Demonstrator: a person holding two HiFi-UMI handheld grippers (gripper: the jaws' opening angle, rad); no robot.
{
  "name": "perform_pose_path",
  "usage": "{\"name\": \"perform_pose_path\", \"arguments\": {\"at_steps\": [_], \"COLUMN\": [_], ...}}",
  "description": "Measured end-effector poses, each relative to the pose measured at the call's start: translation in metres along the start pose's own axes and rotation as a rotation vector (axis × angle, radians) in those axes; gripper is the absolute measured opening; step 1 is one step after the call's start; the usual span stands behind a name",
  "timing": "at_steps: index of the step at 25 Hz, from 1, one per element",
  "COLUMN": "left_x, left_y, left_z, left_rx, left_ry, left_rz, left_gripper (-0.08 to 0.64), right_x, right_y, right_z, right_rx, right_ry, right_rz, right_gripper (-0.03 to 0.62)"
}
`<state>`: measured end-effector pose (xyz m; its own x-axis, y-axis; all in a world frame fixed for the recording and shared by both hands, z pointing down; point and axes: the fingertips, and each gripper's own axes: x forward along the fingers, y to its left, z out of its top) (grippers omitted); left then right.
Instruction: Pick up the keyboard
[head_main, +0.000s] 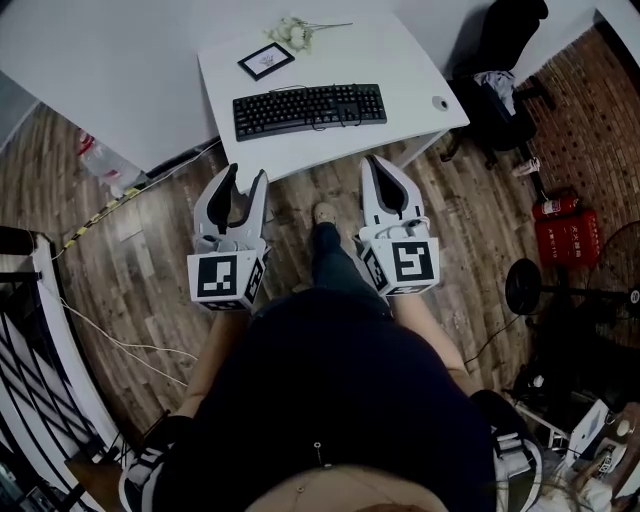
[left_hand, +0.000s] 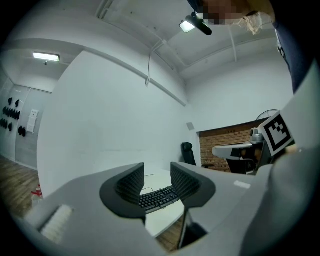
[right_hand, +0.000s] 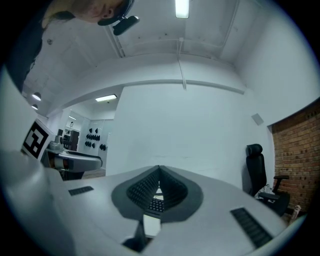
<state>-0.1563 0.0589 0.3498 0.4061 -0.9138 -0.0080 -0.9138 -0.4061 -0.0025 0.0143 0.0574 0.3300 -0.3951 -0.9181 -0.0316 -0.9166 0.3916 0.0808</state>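
1. Wood plank floor (head_main: 130, 270) all round, with a plain white wall behind. From where I'm driving, a white desk (head_main: 410, 60) sits at 12 o'clock.
2. The keyboard (head_main: 310, 108) lies flat mid-desk near the front edge, and its cable looks looped over the keys. Nothing's touching it.
3. The left gripper (head_main: 245, 178) has its jaws spread wide and empty, with the keyboard framed in the gap, well apart. The right gripper (head_main: 373, 166) has its jaws pressed together on nothing.
4. Both claws are short of the desk edge, so I'd call this the approach.
5. My plan: open the right one first and come in level. Then I'd take the keyboard's ends at 9 and 3 o'clock and lift evenly so it doesn't tip. I'd also mind that cable snagging.
6. Clutter: a picture frame (head_main: 266, 60) sits at 11 o'clock off the keyboard, with flowers (head_main: 293, 32) beyond it. An office chair (head_main: 505, 60) is at 2 o'clock.
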Motion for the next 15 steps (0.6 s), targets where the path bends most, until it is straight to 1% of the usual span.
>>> {"name": "perform_pose_path", "arguments": {"at_steps": [5, 9, 15], "left_x": [0.038, 0.077, 0.132], "left_y": [0.02, 0.034, 0.056], "left_z": [-0.003, -0.004, -0.005], "left_rx": [-0.008, -0.014, -0.004], "left_ry": [0.004, 0.013, 0.035], "left_rz": [0.044, 0.072, 0.124], "left_gripper": [0.172, 0.172, 0.172], "right_x": [0.045, 0.086, 0.15], "right_y": [-0.021, -0.045, -0.074], "right_z": [-0.007, -0.011, -0.022], "right_rx": [0.003, 0.009, 0.005], "right_ry": [0.002, 0.014, 0.034], "right_rz": [0.026, 0.048, 0.106], "right_gripper": [0.012, 0.012, 0.012]}}
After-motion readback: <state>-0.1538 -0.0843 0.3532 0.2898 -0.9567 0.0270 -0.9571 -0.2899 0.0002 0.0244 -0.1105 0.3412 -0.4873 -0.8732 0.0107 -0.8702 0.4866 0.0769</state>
